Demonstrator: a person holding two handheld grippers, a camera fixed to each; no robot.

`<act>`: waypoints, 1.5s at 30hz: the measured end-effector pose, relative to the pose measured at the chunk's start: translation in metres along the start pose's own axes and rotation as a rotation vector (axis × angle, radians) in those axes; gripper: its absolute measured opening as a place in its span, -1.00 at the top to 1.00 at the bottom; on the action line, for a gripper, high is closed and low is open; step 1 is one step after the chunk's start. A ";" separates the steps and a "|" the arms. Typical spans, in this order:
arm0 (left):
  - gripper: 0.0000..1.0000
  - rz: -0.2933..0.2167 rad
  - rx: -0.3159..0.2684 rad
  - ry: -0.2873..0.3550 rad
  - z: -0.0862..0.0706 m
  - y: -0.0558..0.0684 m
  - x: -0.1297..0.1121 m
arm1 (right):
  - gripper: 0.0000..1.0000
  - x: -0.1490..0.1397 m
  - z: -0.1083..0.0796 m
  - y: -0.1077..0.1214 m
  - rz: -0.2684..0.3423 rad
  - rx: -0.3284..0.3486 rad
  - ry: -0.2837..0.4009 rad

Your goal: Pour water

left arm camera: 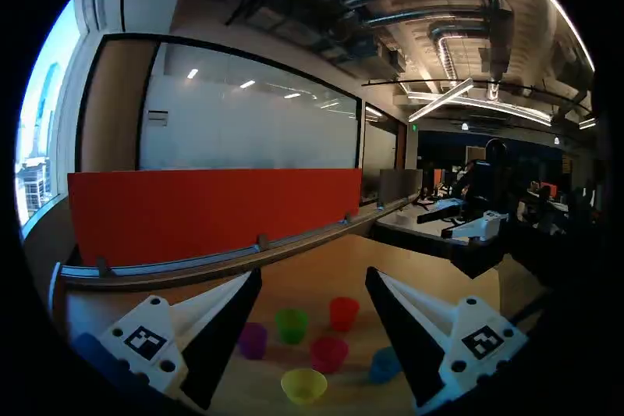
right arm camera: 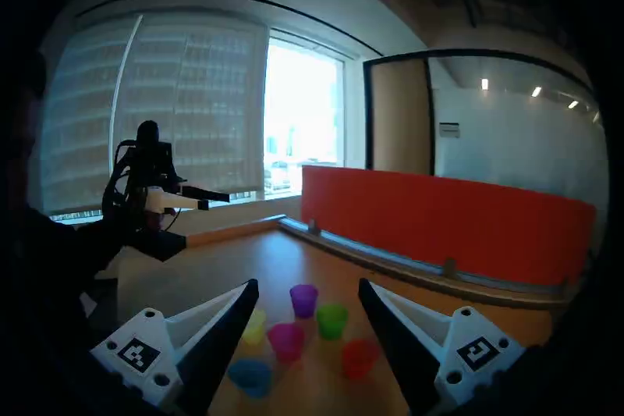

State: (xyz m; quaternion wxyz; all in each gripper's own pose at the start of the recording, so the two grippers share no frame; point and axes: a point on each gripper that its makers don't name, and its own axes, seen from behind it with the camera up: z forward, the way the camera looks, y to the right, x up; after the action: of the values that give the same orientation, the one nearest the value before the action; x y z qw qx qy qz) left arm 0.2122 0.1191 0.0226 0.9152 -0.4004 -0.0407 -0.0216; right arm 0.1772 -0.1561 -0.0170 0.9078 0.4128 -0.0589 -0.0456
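Note:
Several small plastic cups stand grouped on a wooden table (left arm camera: 327, 264). In the left gripper view they are purple (left arm camera: 252, 339), green (left arm camera: 291, 325), red (left arm camera: 344, 313), magenta (left arm camera: 329, 353), yellow (left arm camera: 304, 385) and blue (left arm camera: 384, 364). My left gripper (left arm camera: 313, 271) hovers above and behind them, open and holding nothing. In the right gripper view the same cups are purple (right arm camera: 303, 300), green (right arm camera: 331, 320), yellow (right arm camera: 254, 325), magenta (right arm camera: 286, 340), red (right arm camera: 359, 357) and blue (right arm camera: 251, 377). My right gripper (right arm camera: 307, 282) is open above them, holding nothing.
An orange partition (left arm camera: 214, 209) with a metal rail runs along the table's far edge. The right gripper (left arm camera: 468, 222) shows farther off, held by a person's dark-sleeved hand; the left gripper (right arm camera: 183, 199) appears likewise. Windows with blinds (right arm camera: 187, 112) lie beyond.

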 end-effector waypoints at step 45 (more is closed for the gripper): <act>-0.99 0.099 -0.086 -0.221 0.030 -0.014 -0.080 | -0.99 -0.106 0.011 -0.043 -0.092 0.184 -0.273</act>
State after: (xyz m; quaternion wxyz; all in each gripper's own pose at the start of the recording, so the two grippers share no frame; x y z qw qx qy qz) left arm 0.1300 0.1322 0.0451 0.8871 -0.4405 -0.1205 0.0662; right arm 0.0697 -0.1782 -0.0500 0.8466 0.4866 -0.1665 -0.1371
